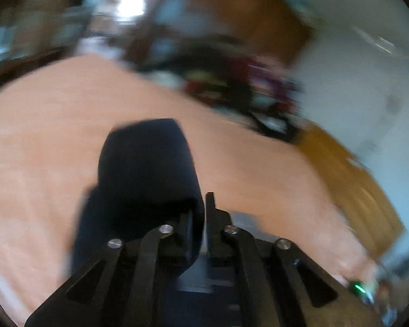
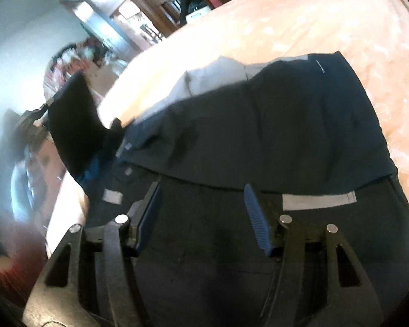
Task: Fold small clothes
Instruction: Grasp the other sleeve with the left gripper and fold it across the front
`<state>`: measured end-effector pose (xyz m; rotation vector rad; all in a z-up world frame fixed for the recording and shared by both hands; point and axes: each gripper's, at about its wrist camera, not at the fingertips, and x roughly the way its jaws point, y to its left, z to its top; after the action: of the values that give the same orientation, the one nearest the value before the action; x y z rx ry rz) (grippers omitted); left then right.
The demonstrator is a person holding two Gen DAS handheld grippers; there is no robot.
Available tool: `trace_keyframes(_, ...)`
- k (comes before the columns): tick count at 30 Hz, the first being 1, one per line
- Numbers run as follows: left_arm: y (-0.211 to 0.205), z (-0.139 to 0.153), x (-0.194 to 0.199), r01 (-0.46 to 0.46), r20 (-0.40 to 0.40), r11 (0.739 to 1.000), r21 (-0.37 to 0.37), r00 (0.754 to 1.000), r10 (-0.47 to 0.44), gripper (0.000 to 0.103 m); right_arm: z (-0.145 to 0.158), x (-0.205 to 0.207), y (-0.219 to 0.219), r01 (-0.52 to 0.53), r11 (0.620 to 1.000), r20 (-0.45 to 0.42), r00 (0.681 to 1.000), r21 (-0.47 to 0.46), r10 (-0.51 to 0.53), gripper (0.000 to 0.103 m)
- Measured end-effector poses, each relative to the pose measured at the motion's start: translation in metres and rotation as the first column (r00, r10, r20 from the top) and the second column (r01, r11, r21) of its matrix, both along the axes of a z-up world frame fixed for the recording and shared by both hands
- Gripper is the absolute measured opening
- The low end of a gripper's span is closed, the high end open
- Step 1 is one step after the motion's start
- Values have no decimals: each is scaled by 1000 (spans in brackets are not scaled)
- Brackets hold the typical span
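The left gripper is clamped on a fold of the navy garment, lifted off the peach bedspread. The right gripper has its jaws spread, hovering over the rest of the garment, which lies on the near part of the bed, its far edge folded over. Plenty of bare bedspread to the far side and right. Grey tags show; no readable writing.

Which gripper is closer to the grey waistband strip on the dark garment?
Right. The right gripper hangs open just above the dark garment, its fingertip beside the grey waistband strip. The left gripper is shut on a raised fold of dark cloth; no strip shows there.
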<state>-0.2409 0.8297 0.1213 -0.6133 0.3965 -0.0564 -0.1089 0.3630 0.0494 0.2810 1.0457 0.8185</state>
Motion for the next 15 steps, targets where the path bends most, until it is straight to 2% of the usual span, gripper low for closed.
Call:
trace_keyframes(1,-27,-3,10,63,9,998,-2,998,-63,50,0,2,-3,-1,1000,-15,1000,23,1,62)
trace_keyframes(2,-53,-10,15,106,-2,994,9,994,-106,71,-1,3,-5,-1,999,-33,999,40,3,63)
trace_keyframes(4,-85,-34,13,146,-38,989,-9,989,-146,72,-2,8,-11,8,997,-63,998,73,-3,66)
trace_keyframes(6,-89,-60,-3,120,-61,991,-52,990,-123,71,-4,17,-14,7,995,-86,996,100,1,66)
trace_keyframes(10,-63,-120,-50,-50,-159,993,-110,987,32,71,-9,44,-4,-16,995,-93,995,102,26,66)
trace_keyframes(12,-51,-146,-78,-153,-202,979,-136,972,124,71,-18,63,7,-22,991,-143,989,129,40,66)
trace_keyframes(13,-52,-158,-103,-189,-206,970,-150,966,156,71,-22,70,14,-28,990,-162,985,140,51,66)
trace_keyframes(15,-44,-176,-125,-258,-212,950,-176,952,219,71,-34,88,39,-68,989,-193,977,128,92,65)
